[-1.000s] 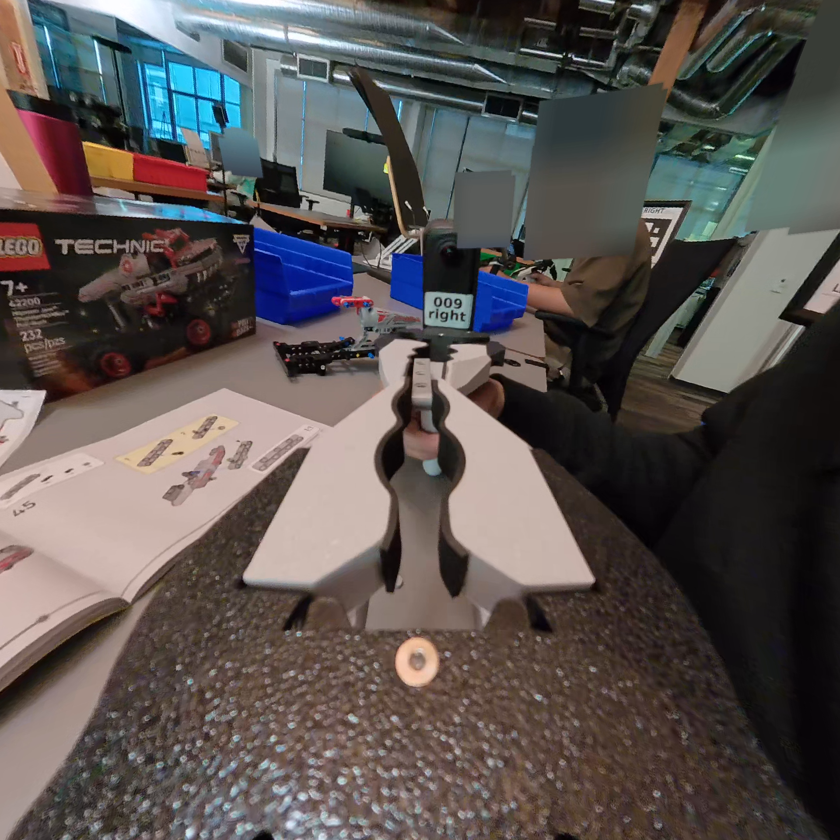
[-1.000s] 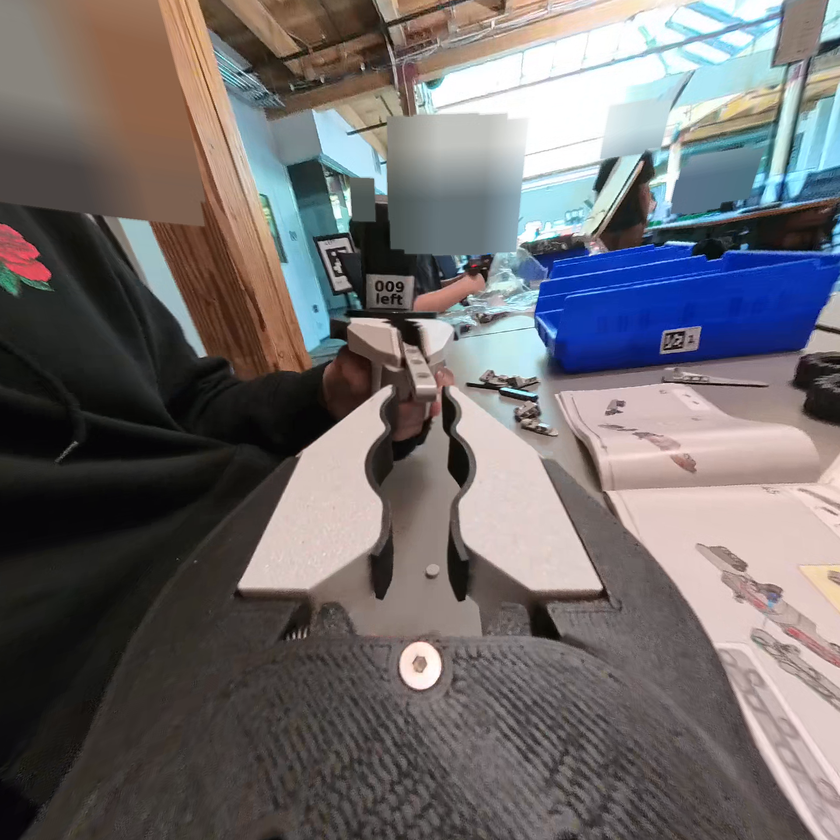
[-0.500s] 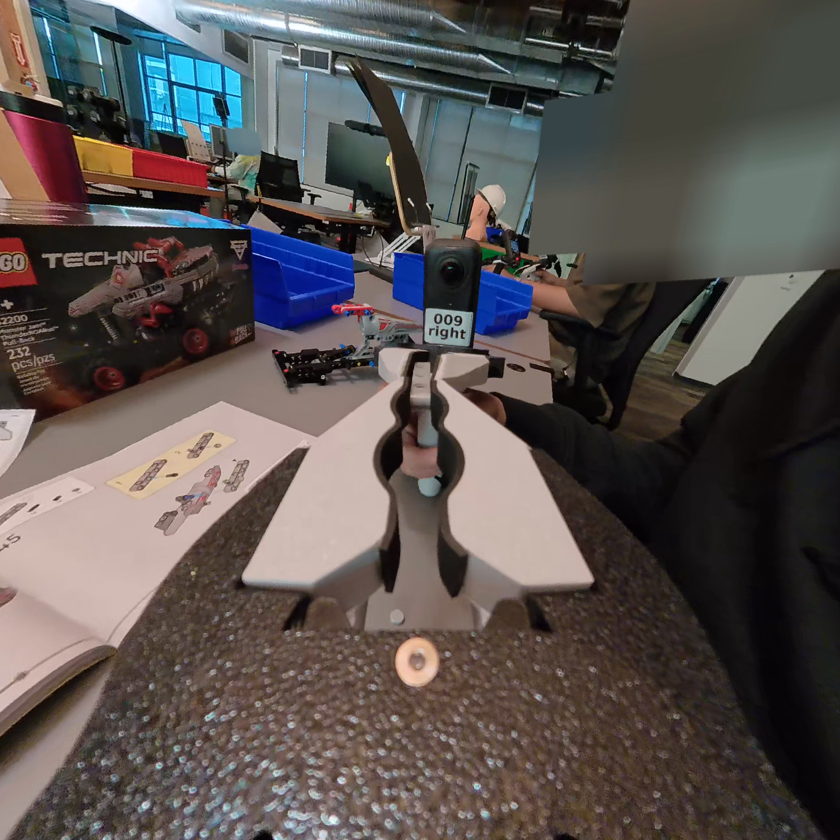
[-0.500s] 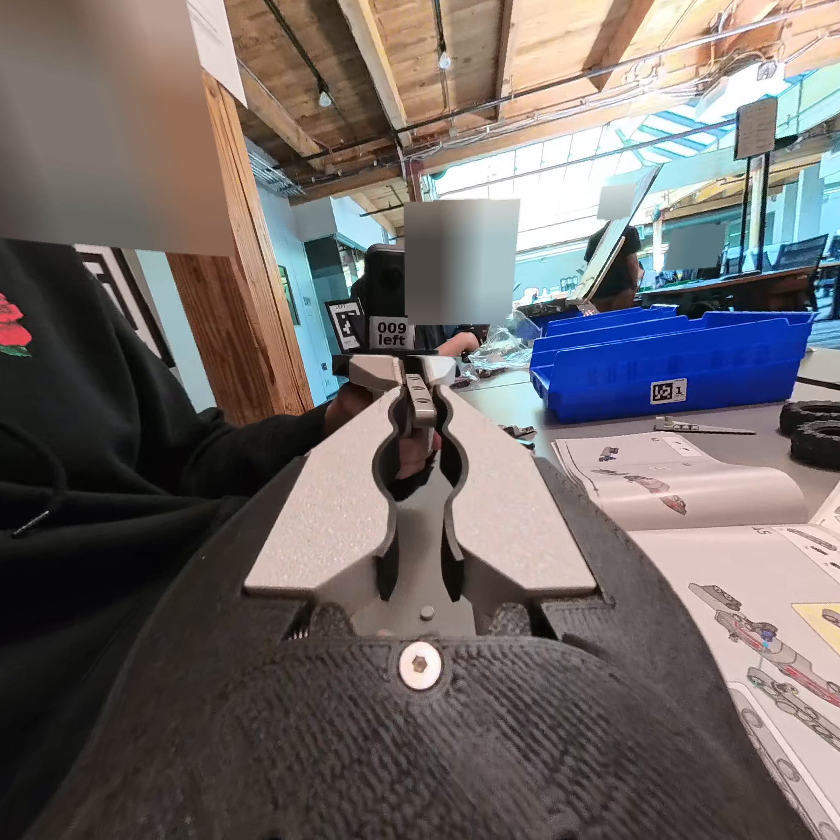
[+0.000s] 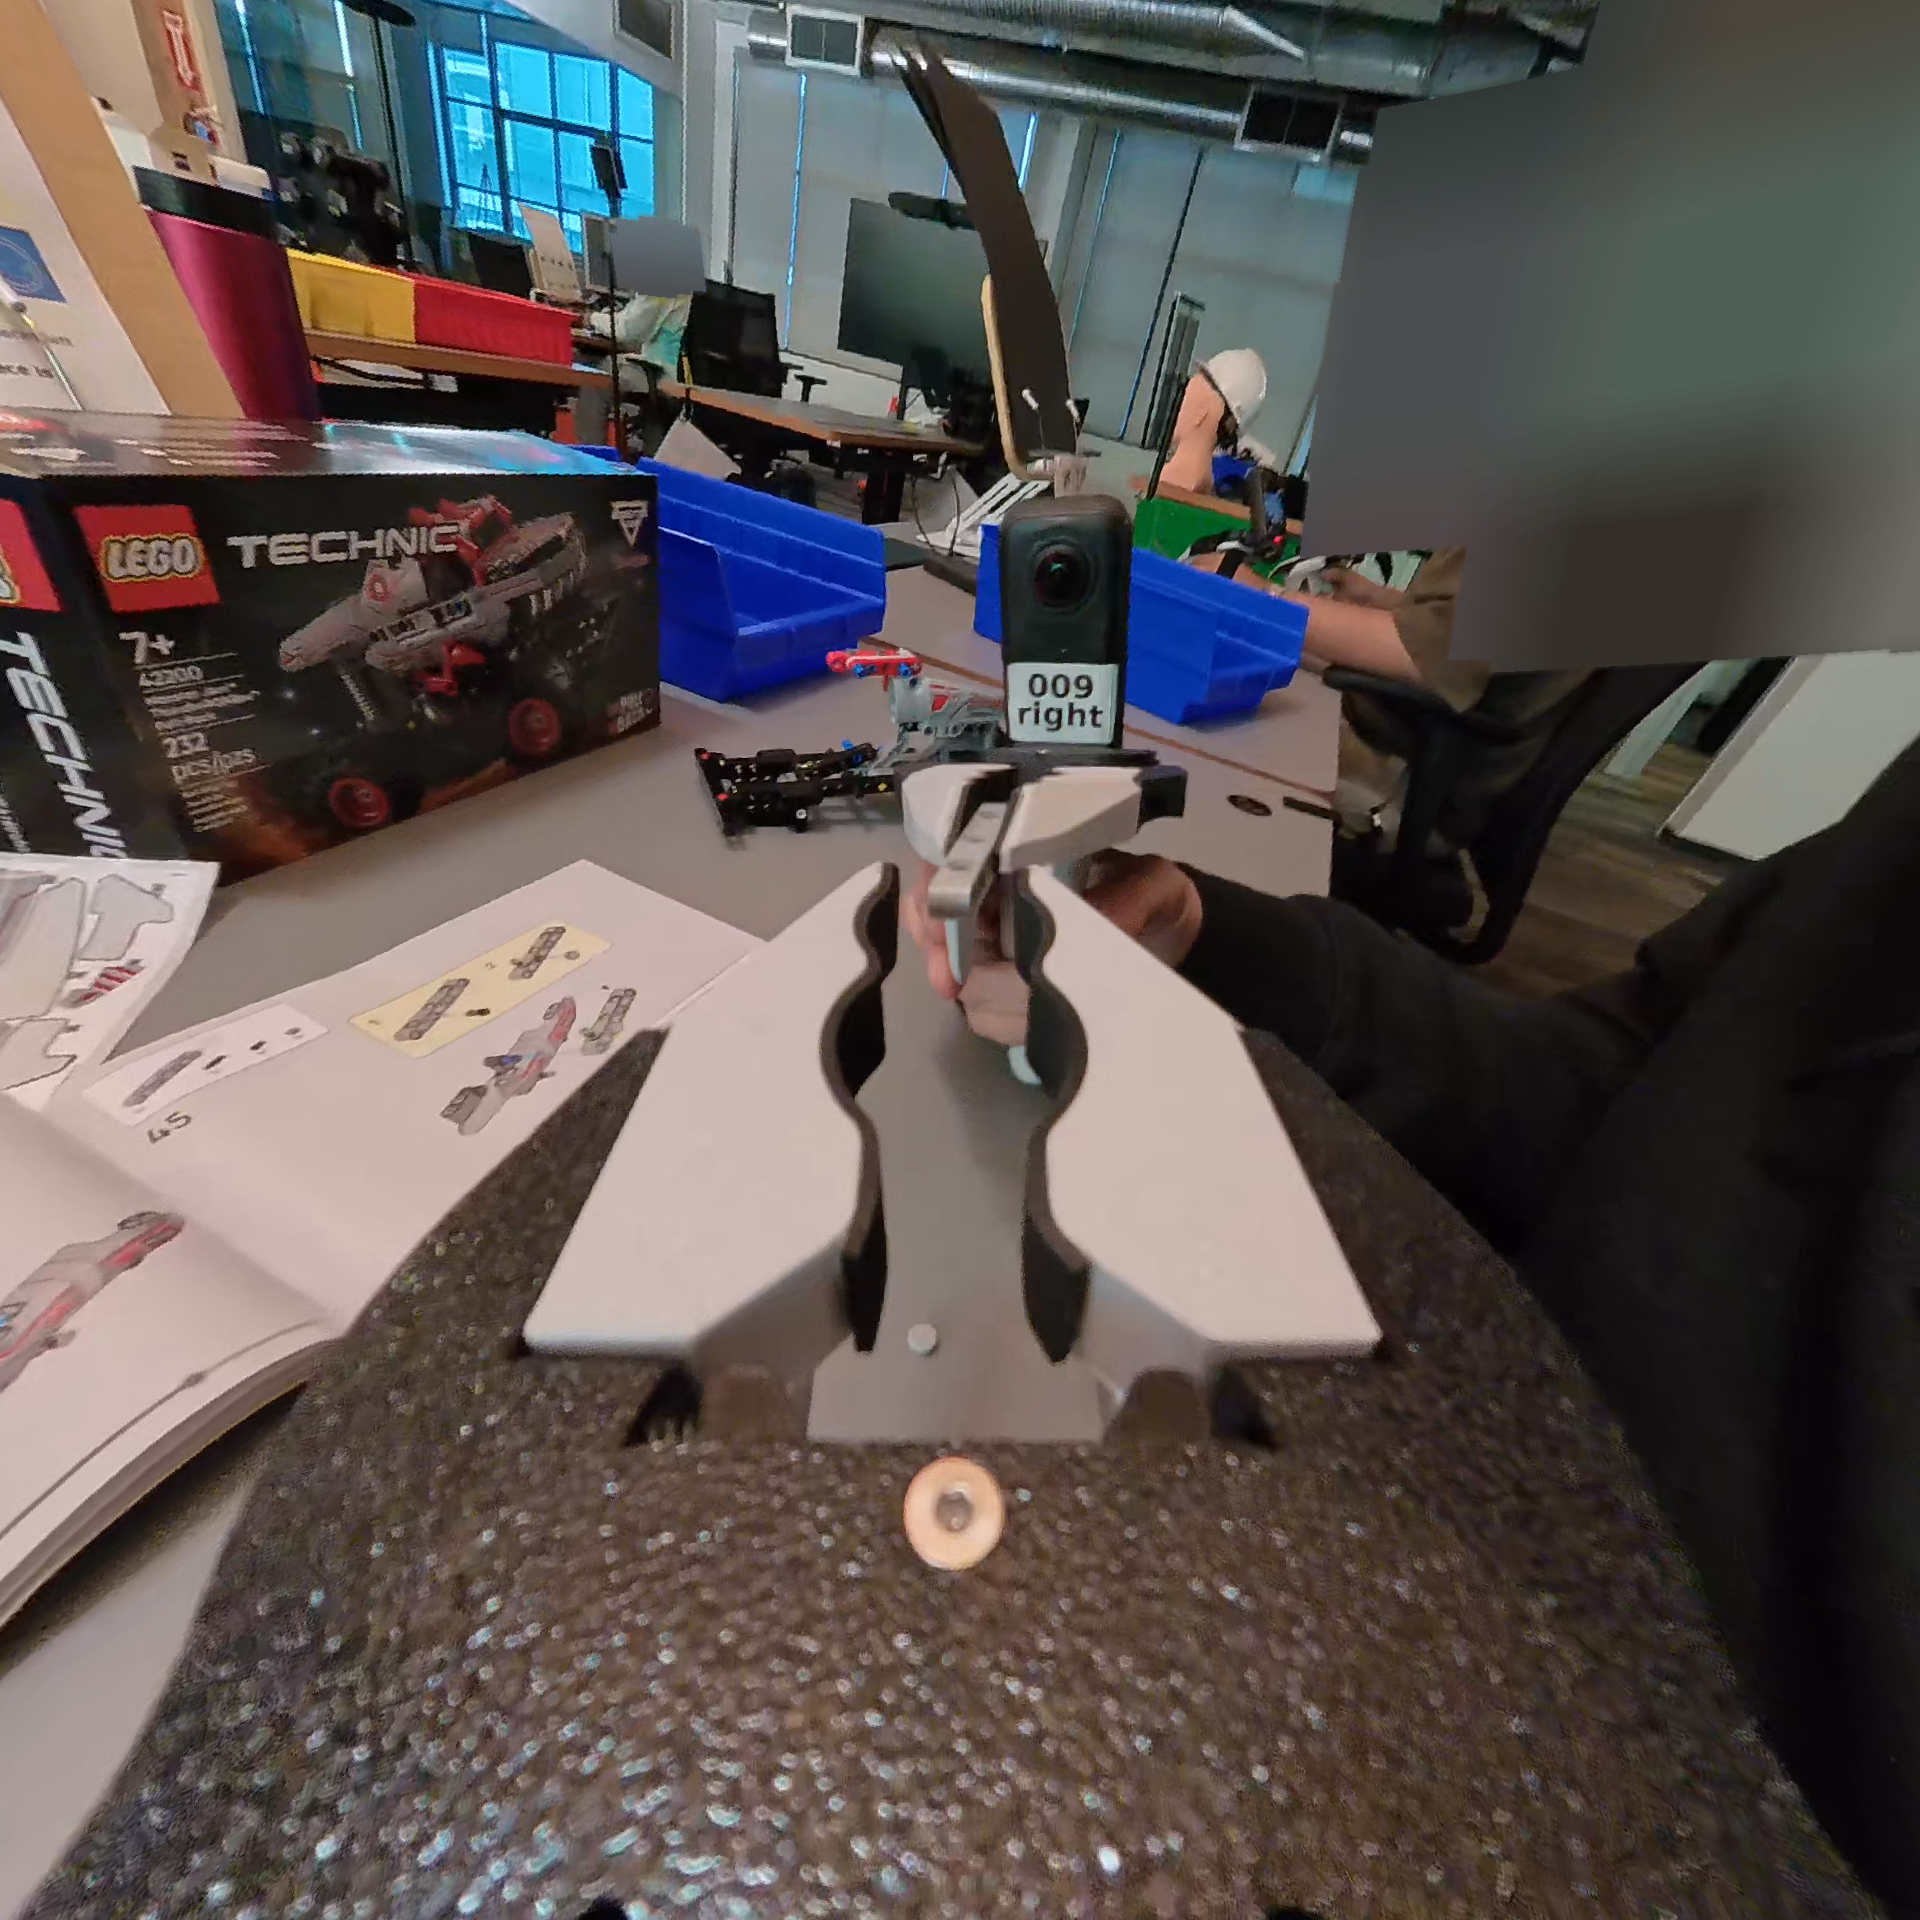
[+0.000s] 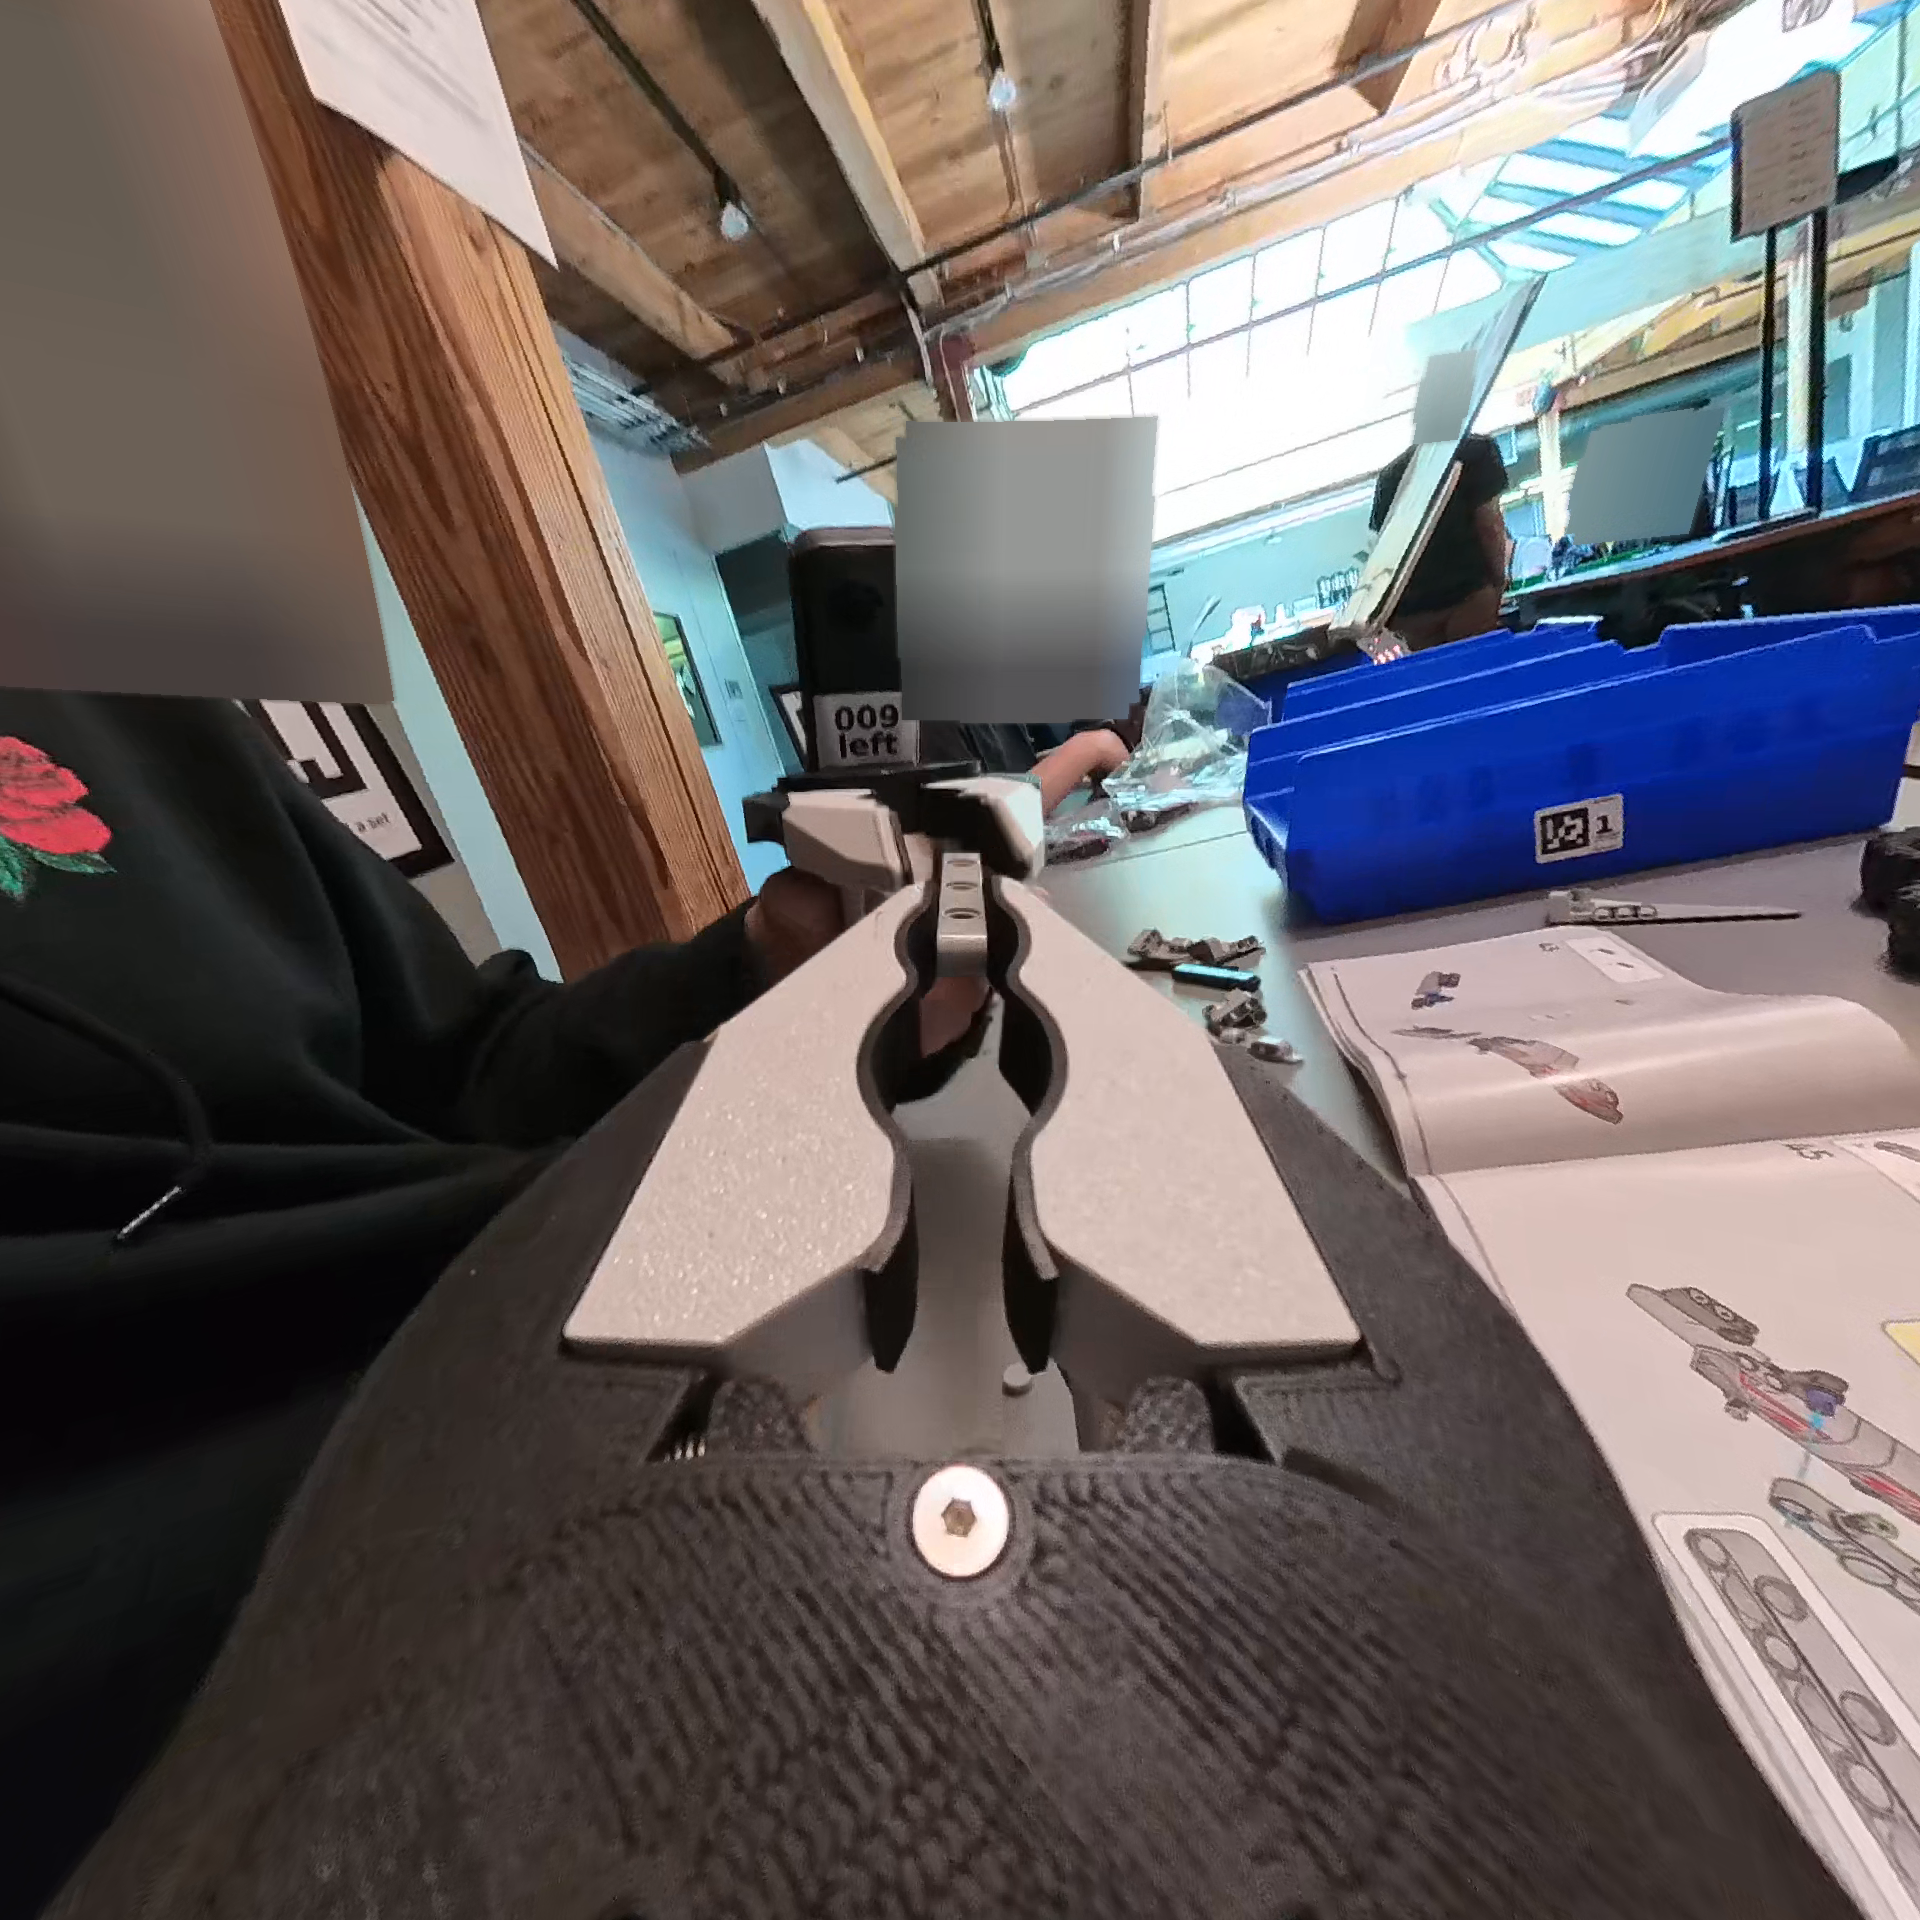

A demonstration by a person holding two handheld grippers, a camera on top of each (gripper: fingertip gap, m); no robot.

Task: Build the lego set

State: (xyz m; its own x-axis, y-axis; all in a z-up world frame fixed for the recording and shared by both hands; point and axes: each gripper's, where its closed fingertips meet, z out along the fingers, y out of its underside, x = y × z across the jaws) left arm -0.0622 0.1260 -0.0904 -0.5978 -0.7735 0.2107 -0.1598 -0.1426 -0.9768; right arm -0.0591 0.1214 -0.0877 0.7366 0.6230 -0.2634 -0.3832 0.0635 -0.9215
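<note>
My left gripper (image 5: 958, 896) is open and empty, held above the grey table (image 5: 582, 831). Facing it, my right gripper (image 6: 958, 906) is shut on a short light-grey Lego beam (image 6: 961, 914) with round holes. In the left wrist view the right gripper (image 5: 1013, 821) holds that beam (image 5: 956, 881) tilted, just off my open left fingertips. In the right wrist view the left gripper (image 6: 914, 826) stands just behind the beam with its jaws apart. A partly built black chassis (image 5: 790, 779) lies on the table behind.
The open instruction booklet (image 5: 312, 1091) (image 6: 1662, 1195) lies below both grippers. The set's box (image 5: 343, 644) stands at the left and blue bins (image 5: 769, 592) (image 6: 1558, 748) at the back. Loose pieces (image 6: 1195, 951), a long grey part (image 6: 1662, 912) and black tyres (image 6: 1891, 883) lie on the table. The tips of both grippers are at nearly the same place.
Both grippers were shut on the grey beam. My left gripper has opened and let go of it; the right gripper keeps hold of it.
</note>
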